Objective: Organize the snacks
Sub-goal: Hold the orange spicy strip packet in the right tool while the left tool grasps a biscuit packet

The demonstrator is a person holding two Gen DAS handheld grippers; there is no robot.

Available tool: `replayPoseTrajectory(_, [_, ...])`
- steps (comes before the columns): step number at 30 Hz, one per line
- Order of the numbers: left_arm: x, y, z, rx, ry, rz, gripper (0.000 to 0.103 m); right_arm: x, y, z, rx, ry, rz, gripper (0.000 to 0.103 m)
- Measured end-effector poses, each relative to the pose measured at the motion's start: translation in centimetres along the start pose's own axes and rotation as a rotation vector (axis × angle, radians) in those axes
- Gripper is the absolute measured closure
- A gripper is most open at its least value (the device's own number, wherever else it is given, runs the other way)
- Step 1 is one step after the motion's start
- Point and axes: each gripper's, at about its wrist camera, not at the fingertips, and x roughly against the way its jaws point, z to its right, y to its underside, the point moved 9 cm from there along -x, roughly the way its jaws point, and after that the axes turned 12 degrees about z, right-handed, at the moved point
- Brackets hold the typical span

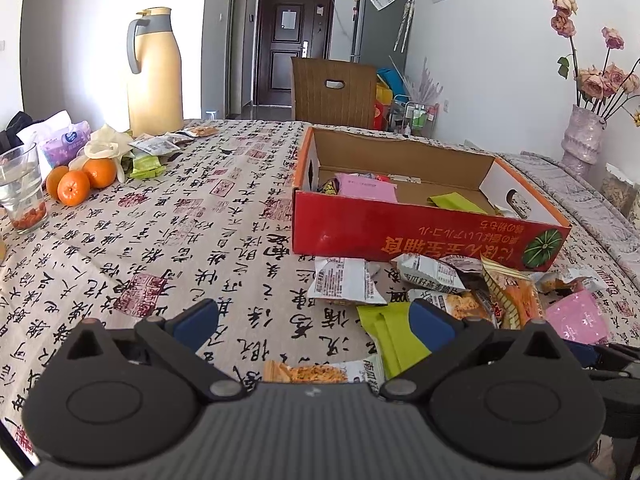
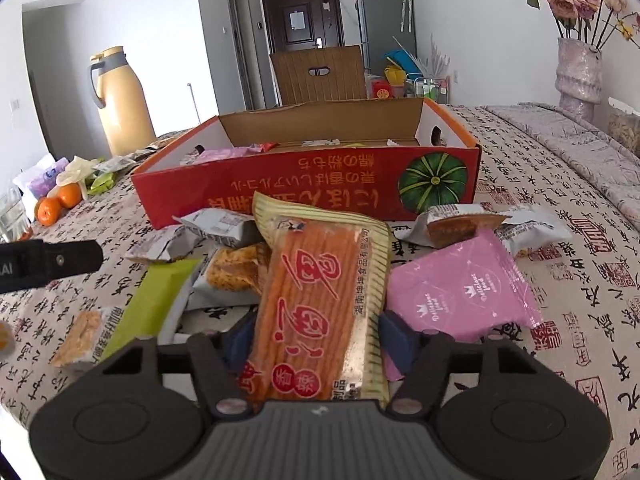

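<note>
Table [image 1: 168, 240], covered in a calligraphy-print cloth; red cardboard box [image 1: 400, 232] stood open on it, far side of the snack pile, holding a pink packet [image 1: 368, 191], a green packet [image 1: 456, 201] and other wrappers. Right gripper [image 2: 316, 334]: blue pads set against both long edges of an orange snack packet [image 2: 316, 296] with red characters, pinching it; the packet stood lengthwise between the fingers, its top end towards the box. Left gripper [image 1: 316, 320]: jaws spread wide over the cloth, nothing between them; its right finger [image 1: 430, 322] lay over a lime-green packet [image 1: 384, 332]. Loose snacks in front of the box: a second pink packet [image 2: 464, 292] just right of the held one; grey-white packets [image 2: 452, 220] near the box front; an orange-crumb packet [image 1: 316, 374] close below the left gripper. Far left of the table: a cream thermos jug [image 1: 154, 72], oranges [image 1: 80, 182], a drinking glass [image 1: 22, 188], further small packets. Far right: a vase of dried roses [image 1: 582, 136]. Beyond the table: a brown chair back [image 1: 334, 92], a dark door [image 1: 294, 36].
</note>
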Motion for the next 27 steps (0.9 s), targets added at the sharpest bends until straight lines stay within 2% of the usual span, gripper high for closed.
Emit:
replayPoseTrajectory(6, [0.3, 0.0, -0.2, 0.003, -0.004, 0.001, 0.0, 0.5, -0.2, -0.1, -0.006, -0.038, 0.013, 0.059])
replayPoseTrajectory(9, [0.5, 0.1, -0.6, 0.008, -0.011, 0.0, 0.0, 0.8, -0.4, -0.2, -0.008, -0.051, 0.026, 0.063])
replayPoseTrajectory(20, [0.9, 1.3, -1.6, 0.015, -0.029, -0.039, 0.0, 3.2, -2.5, 0.5, -0.011, -0.057, 0.129, 0.064])
replayPoseTrajectory(27, [0.7, 3.3, -1.1, 0.001, -0.022, -0.095, 0.0, 4.1, -2.7, 1.5, -0.021, -0.043, 0.151, 0.064])
